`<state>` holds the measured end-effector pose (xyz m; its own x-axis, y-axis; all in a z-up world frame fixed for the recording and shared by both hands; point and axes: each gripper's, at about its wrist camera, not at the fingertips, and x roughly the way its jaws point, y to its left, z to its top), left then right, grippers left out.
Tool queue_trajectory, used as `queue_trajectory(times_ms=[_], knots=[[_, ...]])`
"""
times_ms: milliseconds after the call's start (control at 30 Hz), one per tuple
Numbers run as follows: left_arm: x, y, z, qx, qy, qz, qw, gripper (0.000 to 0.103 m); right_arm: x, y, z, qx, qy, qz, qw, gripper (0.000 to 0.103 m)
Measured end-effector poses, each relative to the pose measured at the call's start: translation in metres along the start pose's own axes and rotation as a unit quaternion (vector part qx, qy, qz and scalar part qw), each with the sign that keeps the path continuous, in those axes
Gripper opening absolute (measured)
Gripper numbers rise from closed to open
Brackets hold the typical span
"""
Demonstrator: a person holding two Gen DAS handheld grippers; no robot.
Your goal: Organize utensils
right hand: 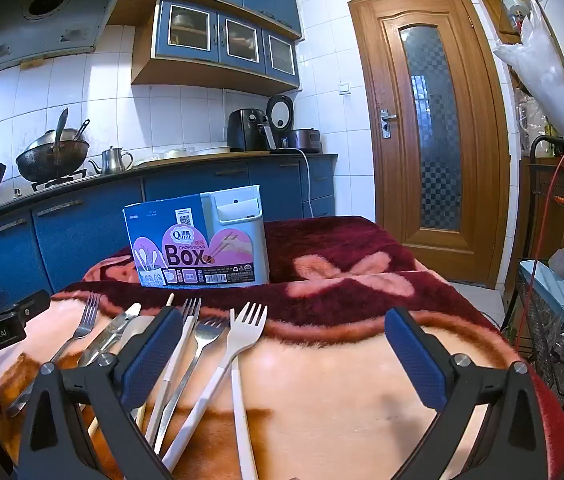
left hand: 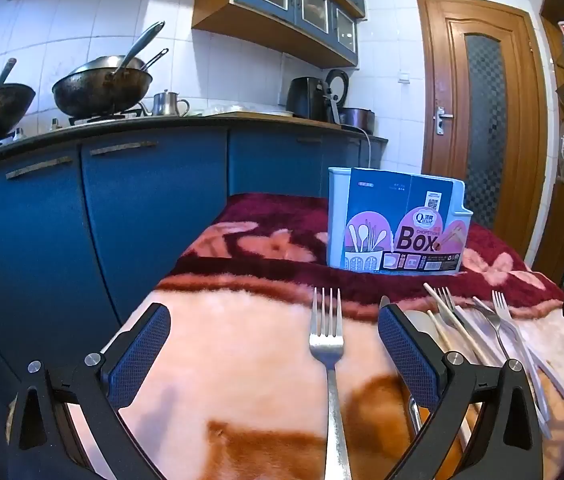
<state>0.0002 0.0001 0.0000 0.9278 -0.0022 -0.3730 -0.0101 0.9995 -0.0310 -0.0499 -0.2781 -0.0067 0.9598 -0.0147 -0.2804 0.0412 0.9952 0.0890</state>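
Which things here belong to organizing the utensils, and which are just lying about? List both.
Job:
steel fork
white fork
chopstick
knife
chopstick box

Lying about:
woks
kettle
air fryer
rice cooker
plastic bag

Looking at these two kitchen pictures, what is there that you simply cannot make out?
- Inside of the pale blue plastic chopstick box: both views see it from the side, and its printed cardboard sleeve covers the front.
- Steel fork's handle end: cut off by the bottom edge, left wrist view.
- Utensil pile: partly behind the right gripper's blue finger, so no sure count.
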Motion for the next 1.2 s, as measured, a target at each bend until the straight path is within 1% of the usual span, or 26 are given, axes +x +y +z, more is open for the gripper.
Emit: queue_trajectory(times_ms=[1200], knots=[[-0.0003,-0.0002,-0.0001,-0.002,0.003,-0.002,1.0,0.103,0.0011,0.0001,-0.0003,0.0,0.0,0.0,1.0,0.103]])
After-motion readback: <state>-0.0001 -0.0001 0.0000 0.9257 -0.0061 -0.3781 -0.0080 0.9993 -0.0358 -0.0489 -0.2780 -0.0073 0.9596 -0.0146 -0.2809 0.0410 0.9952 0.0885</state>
